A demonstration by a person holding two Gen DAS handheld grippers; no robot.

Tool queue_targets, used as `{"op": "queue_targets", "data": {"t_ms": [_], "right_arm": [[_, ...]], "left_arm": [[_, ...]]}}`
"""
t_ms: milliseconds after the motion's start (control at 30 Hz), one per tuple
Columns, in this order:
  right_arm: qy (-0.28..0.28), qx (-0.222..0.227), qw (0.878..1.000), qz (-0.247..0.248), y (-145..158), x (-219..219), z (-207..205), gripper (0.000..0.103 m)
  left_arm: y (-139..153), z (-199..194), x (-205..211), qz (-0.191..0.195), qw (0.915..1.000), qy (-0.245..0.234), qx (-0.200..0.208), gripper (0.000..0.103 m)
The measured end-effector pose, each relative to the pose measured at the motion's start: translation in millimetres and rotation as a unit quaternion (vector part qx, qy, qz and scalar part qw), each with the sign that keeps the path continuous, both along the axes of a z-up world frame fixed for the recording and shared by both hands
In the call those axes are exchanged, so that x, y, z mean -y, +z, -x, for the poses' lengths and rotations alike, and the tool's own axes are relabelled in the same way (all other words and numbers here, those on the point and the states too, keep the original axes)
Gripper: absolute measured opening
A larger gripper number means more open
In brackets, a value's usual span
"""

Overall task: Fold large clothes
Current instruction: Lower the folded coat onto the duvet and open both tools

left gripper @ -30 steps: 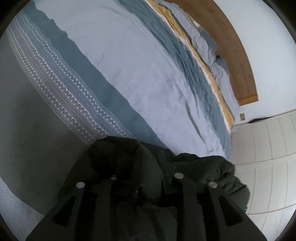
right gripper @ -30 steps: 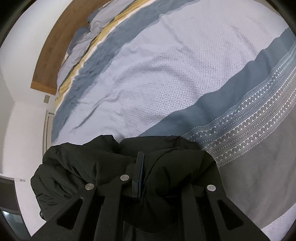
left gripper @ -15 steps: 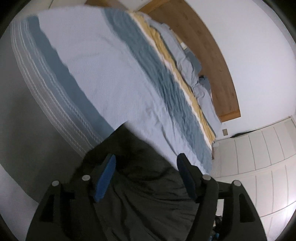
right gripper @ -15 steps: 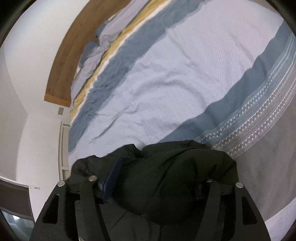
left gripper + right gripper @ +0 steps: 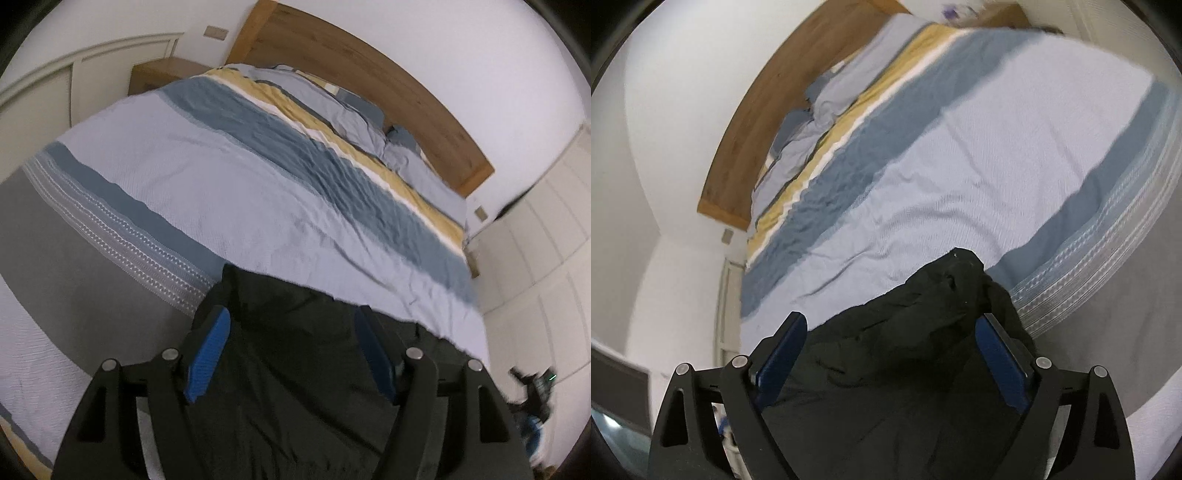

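- Left gripper: jaws now apart, black garment released and lying below them on the bedspread.
- Right gripper: jaws opening, nothing clamped.
- Judgement: fold placed; regrasp next.

soft, even, rather dim indoor light with no glare or hard shadows; both fisheye views bend the room strongly and darken to black at the rim; the bedspread smears with motion blur; the black garment shows almost no detail
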State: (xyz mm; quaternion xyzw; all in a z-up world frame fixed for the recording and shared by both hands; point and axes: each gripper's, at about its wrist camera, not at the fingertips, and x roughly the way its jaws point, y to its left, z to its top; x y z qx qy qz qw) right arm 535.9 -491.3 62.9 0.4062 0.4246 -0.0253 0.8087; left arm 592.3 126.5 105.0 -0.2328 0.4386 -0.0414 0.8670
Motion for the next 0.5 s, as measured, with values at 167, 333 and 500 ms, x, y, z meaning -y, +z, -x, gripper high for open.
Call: {"op": "queue_targets", "data": {"t_ms": [167,333,500], "right_arm": [[0.073,0.03,0.993,0.086,35,-47,8,0.092],[0.14,0.043,0.981,0.129,39,-104,20,0.092],[0.21,0.045,0.958,0.19,24,-167,32,0.092]], "left_arm": [[-6,24,33,-0.014,0.9994,-0.031,0.007,0.069],[-22,49,68,-0.016,0.9981,-0.059,-0.003,0.069],[-32,61,101,-0.061,0.9953,-0.075,0.002,0.069]]}}
